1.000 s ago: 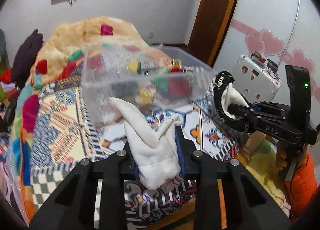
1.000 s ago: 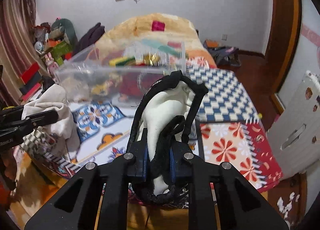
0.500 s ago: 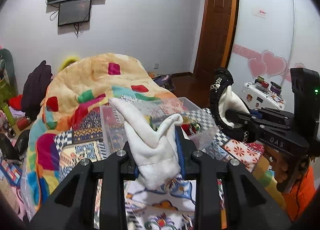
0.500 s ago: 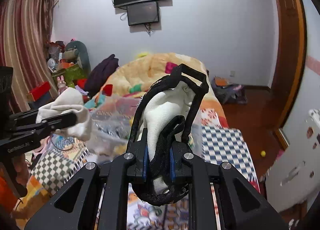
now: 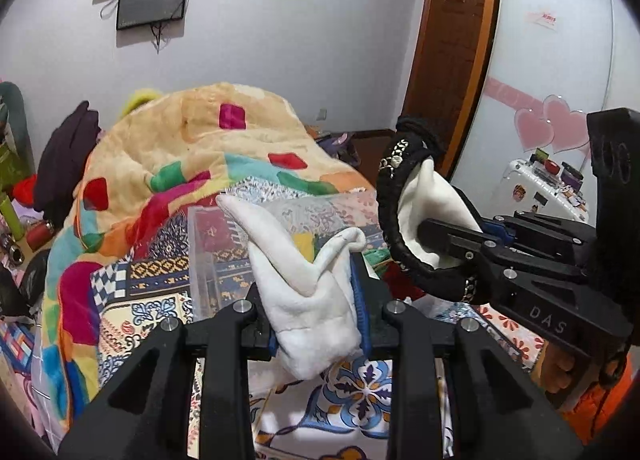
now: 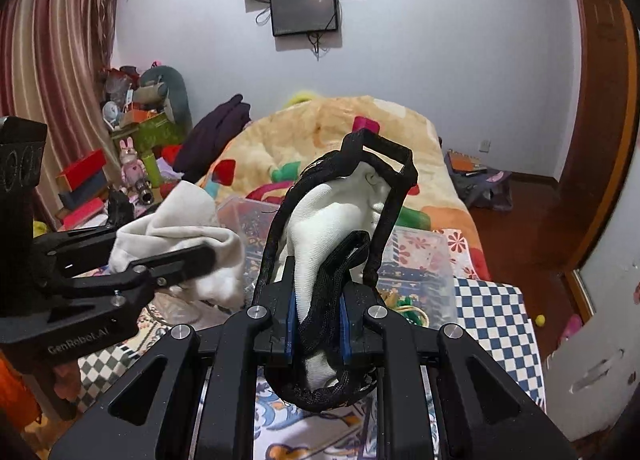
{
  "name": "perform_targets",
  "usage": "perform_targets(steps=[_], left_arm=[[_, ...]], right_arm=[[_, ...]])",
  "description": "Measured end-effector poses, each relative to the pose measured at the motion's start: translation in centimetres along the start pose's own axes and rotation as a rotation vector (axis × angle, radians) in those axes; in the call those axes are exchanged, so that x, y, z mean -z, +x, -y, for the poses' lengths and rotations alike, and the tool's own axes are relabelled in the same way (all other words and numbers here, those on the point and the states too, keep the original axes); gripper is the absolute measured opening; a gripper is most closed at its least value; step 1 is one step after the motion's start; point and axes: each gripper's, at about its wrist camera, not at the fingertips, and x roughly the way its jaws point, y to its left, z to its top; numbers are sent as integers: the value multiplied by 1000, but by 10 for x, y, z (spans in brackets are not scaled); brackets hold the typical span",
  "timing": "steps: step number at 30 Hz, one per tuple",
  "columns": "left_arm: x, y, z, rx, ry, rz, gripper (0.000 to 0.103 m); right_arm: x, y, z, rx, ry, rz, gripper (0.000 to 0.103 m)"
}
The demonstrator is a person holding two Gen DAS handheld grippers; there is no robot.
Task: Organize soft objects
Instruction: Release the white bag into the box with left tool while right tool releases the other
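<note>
Left tool clamped on white cloth, cloth standing upright between fingers. Right tool clamped on white sock with black strap, also upright. Both held in air above bed. Clear plastic bin lies ahead and below both tools, long axis left-right; left tool seems nearer.

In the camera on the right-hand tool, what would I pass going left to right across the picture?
Striped curtain → left gripper holding a white cloth → right gripper holding a black-strapped white item → checkered bedding → wooden door frame.
</note>
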Motion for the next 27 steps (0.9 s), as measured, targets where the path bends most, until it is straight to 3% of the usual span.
perform_targets(steps=[7, 12, 16, 18, 21, 27], left_arm=[[3, 28, -10, 11, -42, -58, 29], [8, 36, -12, 2, -50, -81, 31], [9, 35, -7, -10, -29, -88, 45], [10, 29, -5, -10, -27, -81, 48], [9, 18, -5, -11, -26, -63, 51], [2, -13, 1, -12, -15, 10, 52]], right_arm=[[5, 27, 1, -3, 5, -77, 15], [4, 30, -2, 23, -24, -85, 18], [3, 28, -1, 49, -33, -93, 30], [2, 23, 1, 50, -32, -89, 46], [1, 17, 3, 63, -38, -73, 54], [-5, -5, 0, 66, -47, -18, 56]])
